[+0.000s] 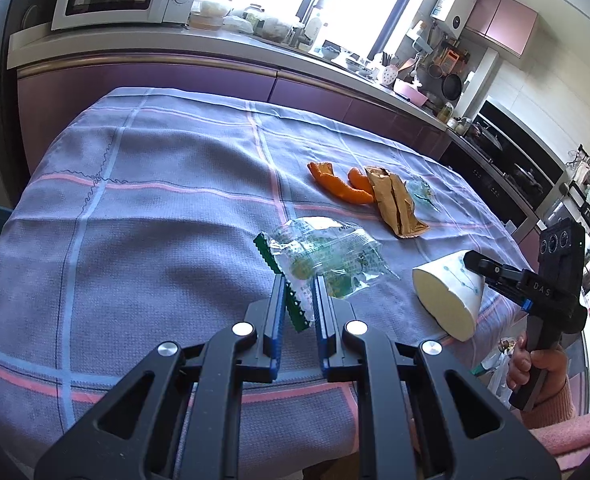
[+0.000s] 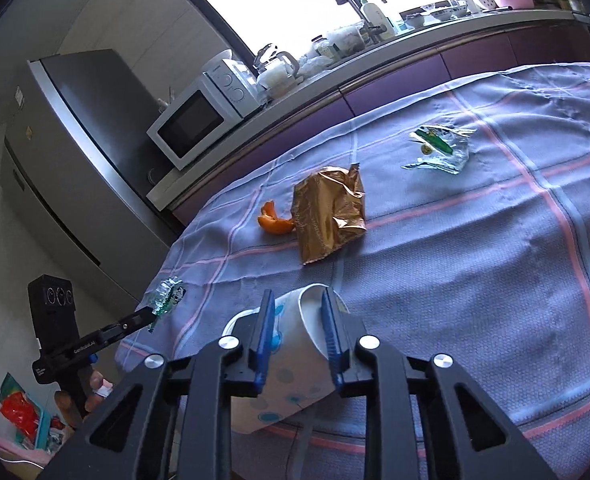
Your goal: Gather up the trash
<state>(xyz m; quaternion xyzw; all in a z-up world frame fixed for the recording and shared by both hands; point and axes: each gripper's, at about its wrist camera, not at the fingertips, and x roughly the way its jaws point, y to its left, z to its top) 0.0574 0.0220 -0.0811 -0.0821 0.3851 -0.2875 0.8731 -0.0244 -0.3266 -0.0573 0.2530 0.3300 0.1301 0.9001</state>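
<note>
The left gripper (image 1: 299,292) pinches a crinkled clear plastic wrapper (image 1: 327,258) printed in green, with a dark green saw-toothed sealed edge; the wrapper's near end sits between the narrow-set blue pads while the rest lies spread on the checked tablecloth (image 1: 135,184). The right gripper (image 2: 299,312) has one finger inside the mouth of a white paper cup (image 2: 295,360) and the other against its outer wall, nipping the rim between them. The cup (pale, with blue dots and thin line drawings) lies tilted on its side near the table's edge, its flat cream base (image 1: 443,300) facing the left camera. Farther back on the cloth lie curled pieces of orange peel (image 1: 341,186), touching a creased brown foil packet (image 1: 395,204), and just beyond that a small torn clear-and-green wrapper (image 2: 439,148). A hand (image 1: 535,364) in a pink sleeve grips the right tool's handle.
</note>
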